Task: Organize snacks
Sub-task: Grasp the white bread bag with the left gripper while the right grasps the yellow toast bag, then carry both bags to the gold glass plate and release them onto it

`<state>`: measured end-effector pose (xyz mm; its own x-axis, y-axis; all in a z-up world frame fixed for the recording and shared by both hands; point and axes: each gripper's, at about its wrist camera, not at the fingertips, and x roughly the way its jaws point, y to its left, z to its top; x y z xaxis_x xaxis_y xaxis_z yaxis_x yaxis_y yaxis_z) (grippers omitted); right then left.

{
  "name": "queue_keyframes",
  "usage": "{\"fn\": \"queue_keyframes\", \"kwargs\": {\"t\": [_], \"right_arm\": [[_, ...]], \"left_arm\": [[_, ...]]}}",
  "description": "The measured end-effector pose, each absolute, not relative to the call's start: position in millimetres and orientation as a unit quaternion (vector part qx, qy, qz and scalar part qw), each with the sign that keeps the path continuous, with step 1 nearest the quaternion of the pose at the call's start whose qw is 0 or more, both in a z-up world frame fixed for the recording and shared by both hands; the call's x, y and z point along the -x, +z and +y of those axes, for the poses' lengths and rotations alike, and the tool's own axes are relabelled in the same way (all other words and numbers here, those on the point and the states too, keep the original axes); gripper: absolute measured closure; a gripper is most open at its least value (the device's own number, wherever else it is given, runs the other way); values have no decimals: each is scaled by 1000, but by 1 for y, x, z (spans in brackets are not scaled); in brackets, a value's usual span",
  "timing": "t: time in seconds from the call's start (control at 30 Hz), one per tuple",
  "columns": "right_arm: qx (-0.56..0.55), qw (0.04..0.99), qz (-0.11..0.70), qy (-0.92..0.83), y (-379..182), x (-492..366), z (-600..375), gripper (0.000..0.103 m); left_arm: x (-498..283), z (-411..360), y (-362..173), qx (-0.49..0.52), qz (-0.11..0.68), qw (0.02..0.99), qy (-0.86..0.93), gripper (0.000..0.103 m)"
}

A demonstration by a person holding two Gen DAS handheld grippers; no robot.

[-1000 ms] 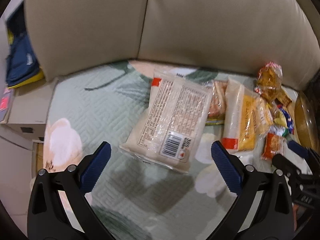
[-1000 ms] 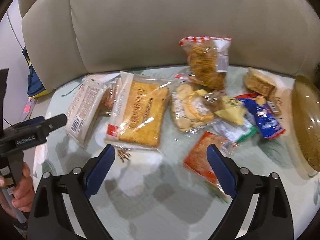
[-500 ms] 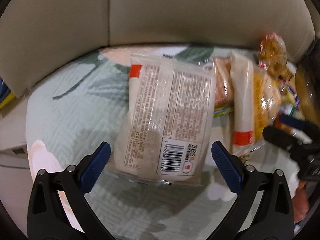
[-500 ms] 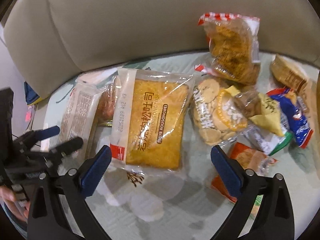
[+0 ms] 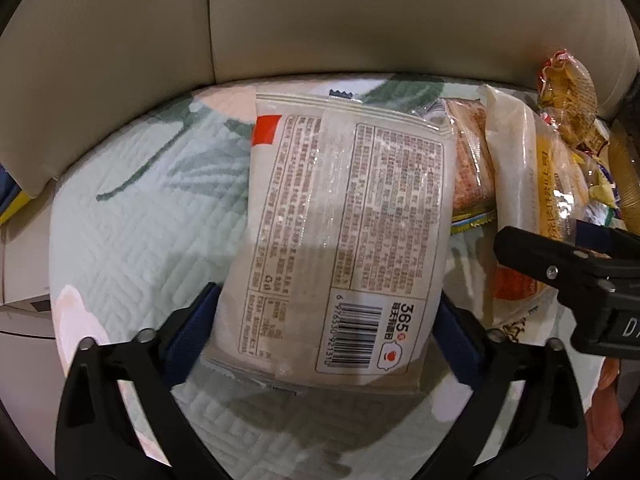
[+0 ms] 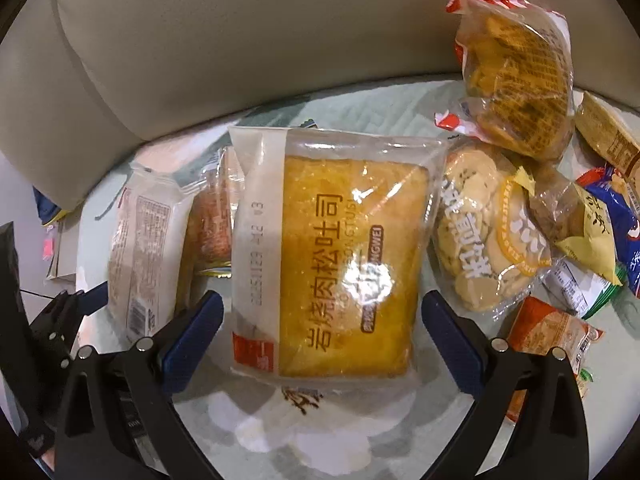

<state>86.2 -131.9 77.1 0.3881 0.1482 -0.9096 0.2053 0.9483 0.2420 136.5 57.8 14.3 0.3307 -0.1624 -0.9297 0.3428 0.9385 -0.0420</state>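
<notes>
A white bread packet lies label-up with its barcode end toward me on the quilted sofa cover. My left gripper is open, its blue pads on either side of the packet's near end. A yellow toast packet lies on the cover in the right wrist view. My right gripper is open, its pads flanking the toast packet's near end. The white packet also shows in the right wrist view, and the right gripper shows in the left wrist view.
Several smaller snacks lie to the right: a round cracker bag, a fried snack bag against the beige sofa backrest, an orange packet, and blue and yellow packets. A reddish packet lies between the two large packets.
Both grippers have moved forward and down. The left pads now flank the white packet's near end and the right pads flank the toast packet. Both stay open.
</notes>
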Motion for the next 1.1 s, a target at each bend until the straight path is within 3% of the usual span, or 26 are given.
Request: {"fn": "queue_keyframes", "kwargs": {"t": [0.1,0.2,0.3,0.93,1.1], "right_arm": [[-149,817,556,-32,75,-93,-124,5],[-131,816,561,-49,72,-99,-110,19],[-123,819,558,-55,68,-104,-97,25],[-182,836,518,-1,95,-49,-159,28],[-198,855,479,-28,126,-32,-185,28]], "left_arm": [[-135,55,16,-81,553,816,-147,15],[-126,54,19,-81,550,819,-142,19],[-117,57,24,-84,547,821,-139,20],[-60,44,102,-72,497,846,-180,21],[-50,4,128,-83,479,850,-205,21]]}}
